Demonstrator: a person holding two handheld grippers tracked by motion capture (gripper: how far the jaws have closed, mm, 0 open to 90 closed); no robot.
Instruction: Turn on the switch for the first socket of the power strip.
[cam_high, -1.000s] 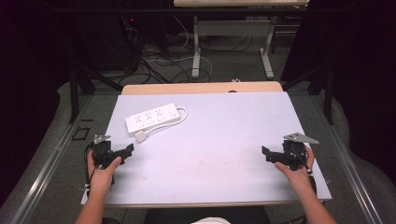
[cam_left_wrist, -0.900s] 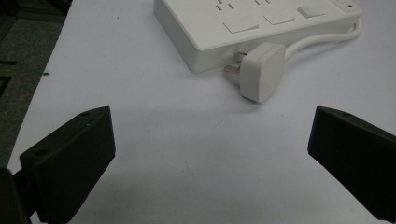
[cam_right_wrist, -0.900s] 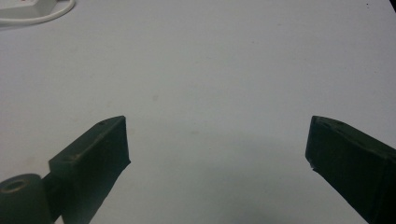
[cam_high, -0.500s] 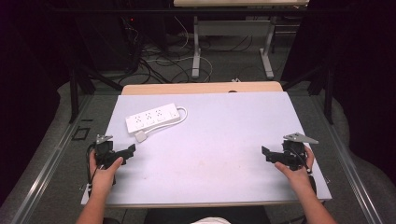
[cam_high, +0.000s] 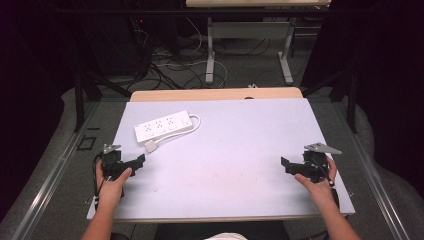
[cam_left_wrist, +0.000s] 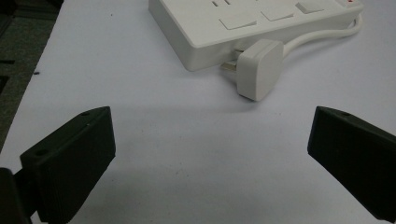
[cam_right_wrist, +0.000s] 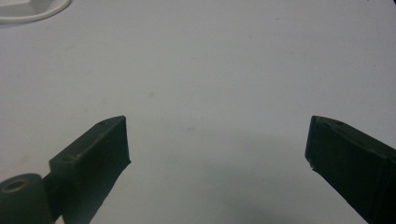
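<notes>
One white power strip (cam_high: 163, 127), one plug (cam_left_wrist: 258, 68), two tools, left tool (cam_left_wrist: 210, 154) and right tool (cam_right_wrist: 217, 163), wide open, empty

Glossy white plastic power strip (cam_left_wrist: 261, 21), matt pale tabletop (cam_high: 240, 150)

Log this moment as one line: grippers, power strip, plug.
left gripper: open, empty, facing plug | right gripper: open, empty | power strip: flat on table, plug loose beside it

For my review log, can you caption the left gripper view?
Open left claw faces a white power strip and its loose plug on the table.
</notes>
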